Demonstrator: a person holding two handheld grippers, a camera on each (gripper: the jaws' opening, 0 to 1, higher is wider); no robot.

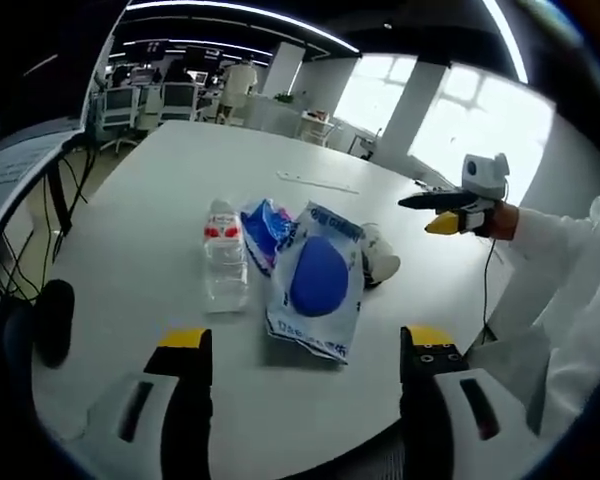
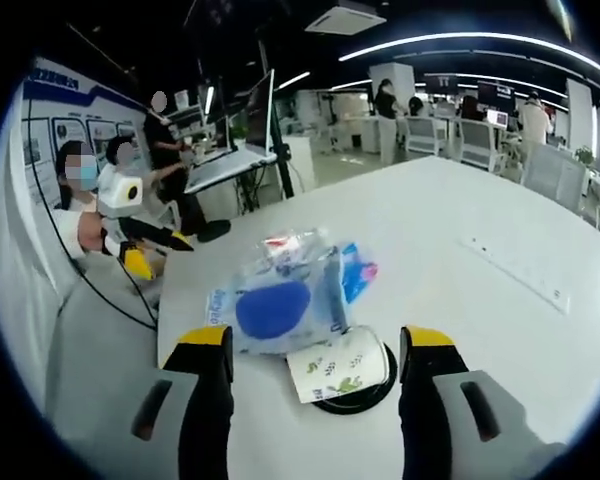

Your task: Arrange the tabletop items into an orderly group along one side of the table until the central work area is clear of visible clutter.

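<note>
Both my grippers, left (image 1: pixel 305 350) and right (image 2: pixel 315 350), hang released and empty, framing the heaped water bottle (image 1: pixel 224 262), blue-print bag (image 1: pixel 317 280) and paper cup (image 2: pixel 340 368) mid-table, presumably to choose what shifts sideward first.

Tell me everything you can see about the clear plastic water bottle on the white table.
The clear plastic water bottle lies on its side on the white table. It looks transparent and ribbed, with a red-and-white label near one end. It rests beside the blue-and-white plastic bag, at its edge; actual contact is unclear. In the right gripper view the bag partly hides it. No gripper touches it.
</note>
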